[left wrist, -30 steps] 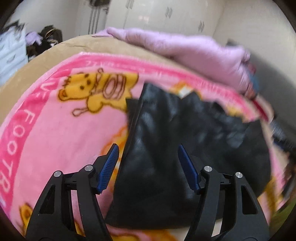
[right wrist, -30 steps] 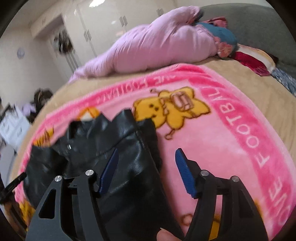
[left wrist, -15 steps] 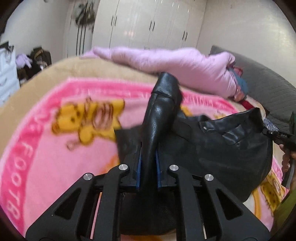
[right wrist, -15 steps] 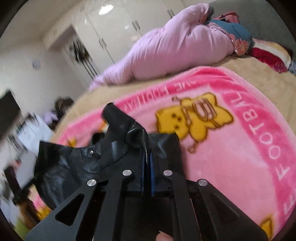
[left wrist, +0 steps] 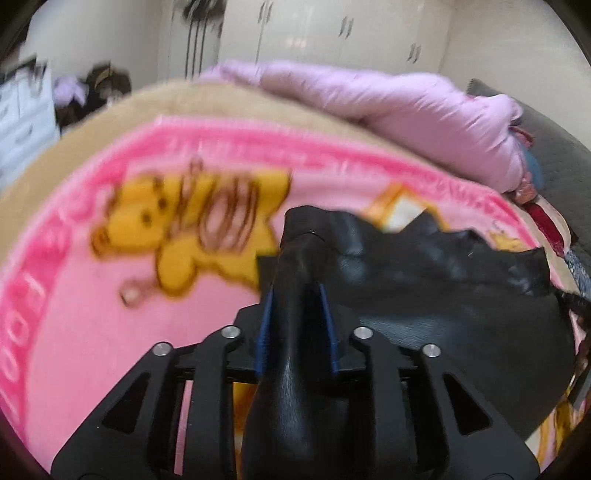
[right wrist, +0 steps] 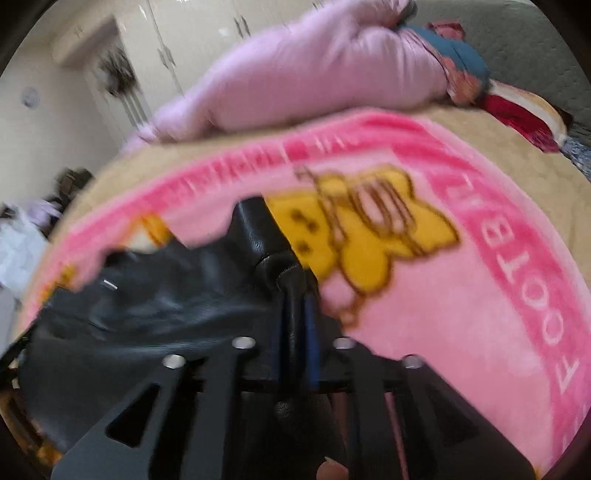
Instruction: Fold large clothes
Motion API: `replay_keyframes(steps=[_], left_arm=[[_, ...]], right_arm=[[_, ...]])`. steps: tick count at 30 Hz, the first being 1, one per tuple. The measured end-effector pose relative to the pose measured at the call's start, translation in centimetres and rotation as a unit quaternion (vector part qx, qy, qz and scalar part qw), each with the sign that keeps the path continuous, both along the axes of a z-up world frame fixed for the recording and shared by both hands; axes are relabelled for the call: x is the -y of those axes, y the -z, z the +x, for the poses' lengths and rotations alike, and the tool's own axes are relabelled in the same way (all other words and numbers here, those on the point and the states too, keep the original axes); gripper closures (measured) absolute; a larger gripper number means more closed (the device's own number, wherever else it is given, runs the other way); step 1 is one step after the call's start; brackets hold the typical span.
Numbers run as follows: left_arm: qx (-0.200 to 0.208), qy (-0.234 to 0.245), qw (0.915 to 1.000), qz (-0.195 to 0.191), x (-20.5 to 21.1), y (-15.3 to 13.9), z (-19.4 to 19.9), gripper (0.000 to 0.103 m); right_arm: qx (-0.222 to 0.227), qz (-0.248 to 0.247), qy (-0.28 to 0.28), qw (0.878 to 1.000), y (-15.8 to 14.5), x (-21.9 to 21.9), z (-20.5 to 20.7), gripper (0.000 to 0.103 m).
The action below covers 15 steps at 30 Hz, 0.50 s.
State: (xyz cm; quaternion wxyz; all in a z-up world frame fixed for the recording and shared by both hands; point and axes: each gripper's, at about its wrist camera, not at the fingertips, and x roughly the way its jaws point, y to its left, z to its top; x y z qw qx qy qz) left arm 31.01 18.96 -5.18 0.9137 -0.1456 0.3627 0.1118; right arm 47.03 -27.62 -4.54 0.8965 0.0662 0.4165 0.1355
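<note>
A black leather garment (left wrist: 424, 295) lies spread on a pink cartoon-bear blanket (left wrist: 110, 295) on a bed. In the left wrist view, my left gripper (left wrist: 295, 295) holds a thick raised fold of its left edge between the blue pads; the jaws are opening, with the pads still against the leather. The right wrist view shows the same garment (right wrist: 147, 314) to the left on the blanket (right wrist: 443, 332). My right gripper (right wrist: 295, 306) pinches a thinner fold of its right edge, and those jaws are opening too, with leather still between them. Both views are blurred.
A bundled lilac quilt (left wrist: 388, 107) lies across the far side of the bed, with a grey headboard (left wrist: 554, 147) and coloured bedding at the right. White wardrobes (left wrist: 314, 33) line the back wall. A white drawer unit (left wrist: 22, 110) and piled clothes stand at the left.
Both grippers closed on the garment's side edges and lifted folds of it. Since then both have swung forward and lower with the leather, and their pads stand slightly wider.
</note>
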Motion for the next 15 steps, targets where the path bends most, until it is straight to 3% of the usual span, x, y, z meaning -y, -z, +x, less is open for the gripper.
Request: replay_keyframes(steps=[3,5,7,11,15], left_arm=[[-0.008,-0.004,0.9999,-0.009,-0.1,1.4,-0.4,0.079],[-0.004,-0.008,0.9999,-0.009,-0.2,1.2,-1.0,0.077],[0.011,-0.017,0.9997,-0.013,-0.3,0.0,-1.9,0.065],[0.070,-0.014,0.9973,0.018,1.8,-3.6,-4.9,0.062],[0.082,0.056,0.9948,0.021,6.3,-4.4,-6.0,0.054]], right_arm=[[-0.022,0.006,0.000,1.000,1.5,0.3,0.4,0.074],[-0.028,0.001,0.016,0.999,1.2,0.7,0.4,0.052],[-0.029,0.014,0.022,0.999,0.6,1.3,0.2,0.050],[0.016,0.013,0.026,0.999,-2.4,1.7,-0.9,0.050],[0.080,0.002,-0.019,0.997,-6.2,-0.3,-3.2,0.049]])
